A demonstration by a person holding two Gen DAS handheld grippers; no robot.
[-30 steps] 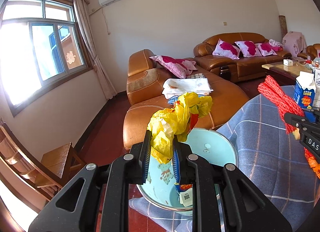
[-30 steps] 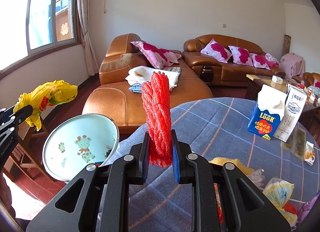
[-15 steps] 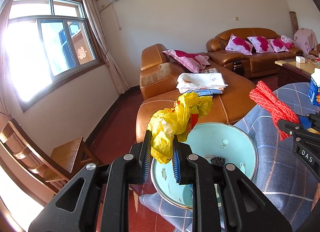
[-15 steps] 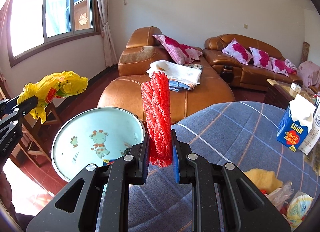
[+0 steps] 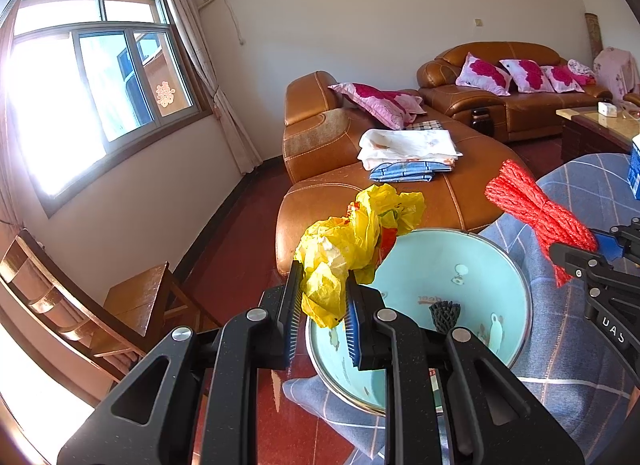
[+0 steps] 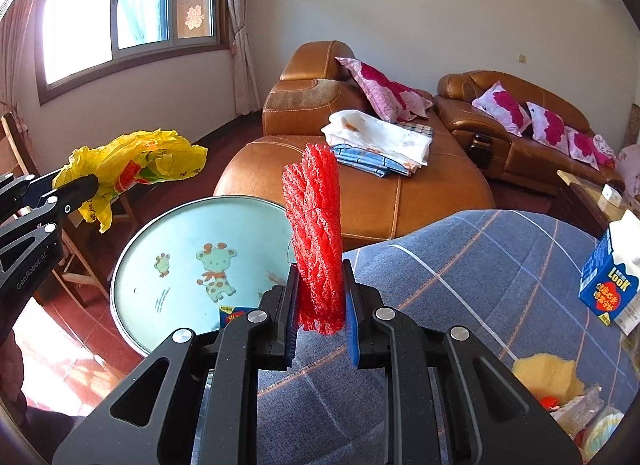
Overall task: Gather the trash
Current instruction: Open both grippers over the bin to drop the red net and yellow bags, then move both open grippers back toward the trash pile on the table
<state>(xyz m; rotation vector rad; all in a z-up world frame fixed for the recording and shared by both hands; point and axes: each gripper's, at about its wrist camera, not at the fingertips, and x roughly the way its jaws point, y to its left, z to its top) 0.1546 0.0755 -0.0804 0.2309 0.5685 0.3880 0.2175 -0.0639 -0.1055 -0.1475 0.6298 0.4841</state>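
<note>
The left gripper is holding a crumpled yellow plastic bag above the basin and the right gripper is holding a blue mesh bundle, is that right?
Not quite: the mesh bundle in the right gripper is red, not blue, as the right wrist view shows. The rest holds: the left gripper holds the crumpled yellow plastic bag above the basin.

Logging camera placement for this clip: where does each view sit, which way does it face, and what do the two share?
Left wrist: sits on the left claw, looking along its fingers at the yellow plastic bag it grips, above the near rim of the teal basin; the right claw enters at the right edge.
Right wrist: sits on the right claw, facing the red mesh bundle it grips, over the blue plaid tablecloth; the left claw shows at the left.
Shared: basin, both pieces of trash, brown leather sofa.
</note>
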